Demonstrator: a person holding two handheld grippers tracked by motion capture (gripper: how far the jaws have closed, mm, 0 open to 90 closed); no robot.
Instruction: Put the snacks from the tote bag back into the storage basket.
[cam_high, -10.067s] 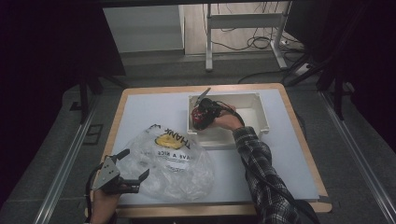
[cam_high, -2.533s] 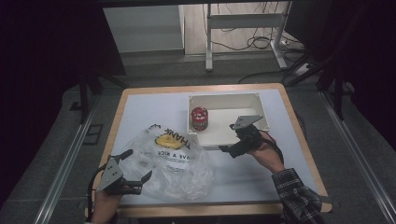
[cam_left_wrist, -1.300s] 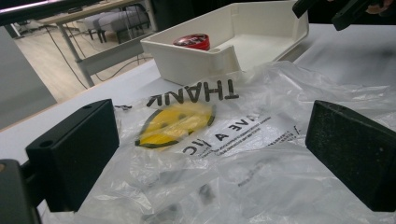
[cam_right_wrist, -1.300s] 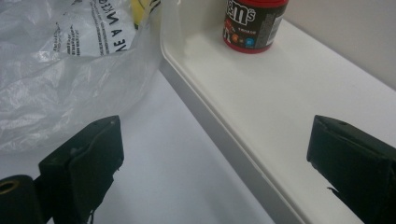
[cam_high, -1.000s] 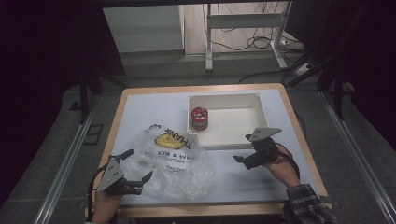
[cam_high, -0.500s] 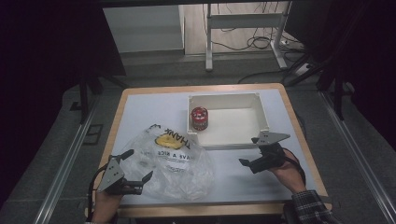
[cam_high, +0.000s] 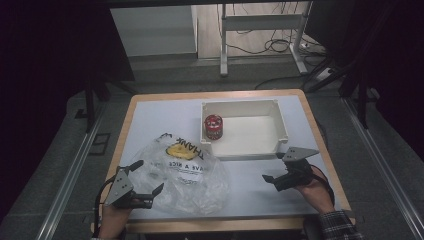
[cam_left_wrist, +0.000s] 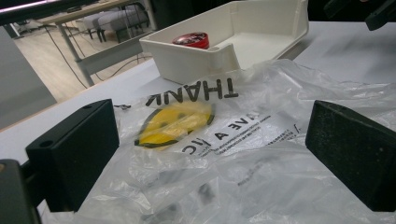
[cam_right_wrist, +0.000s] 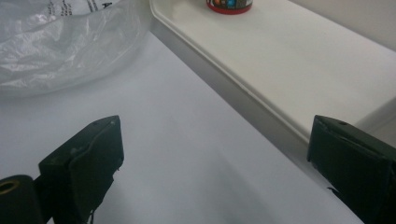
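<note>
High view: white table (cam_high: 150, 120) with a wood edge, a white open tray (cam_high: 280, 131) on its far half, a red can (cam_high: 213, 127) standing upright inside the tray at its left end, close to the left wall. A crumpled clear plastic bag (cam_high: 186, 172) lies flat on the near-left part of the table, just in front of the tray's left corner; black "THANK" lettering and a yellow smiley print (cam_high: 181, 151) face up, seen reversed. Left gripper (cam_high: 148, 177) sits at the near-left table edge, held in a hand (cam_high: 114, 220), jaws spread wide around the bag's near-left edge, nothing gripped. Left gripper view: the two black jaws stand far apart with the bag (cam_left_wrist: 243, 154) spread between and beyond them, the smiley (cam_left_wrist: 175, 122) ahead, the tray (cam_left_wrist: 224, 46) behind it with the can's red top (cam_left_wrist: 191, 40) showing over the wall. Right gripper (cam_high: 272, 167) is at the near-right of the table, just in front of the tray's front right corner, in the right hand (cam_high: 315, 187), plaid sleeve (cam_high: 340, 227) below. Right gripper view: jaws wide open, empty, low over bare table (cam_right_wrist: 187, 154); tray rim (cam_right_wrist: 219, 74) runs diagonally ahead, the can's base (cam_right_wrist: 229, 5) at the top, bag (cam_right_wrist: 60, 42) at upper left.
</note>
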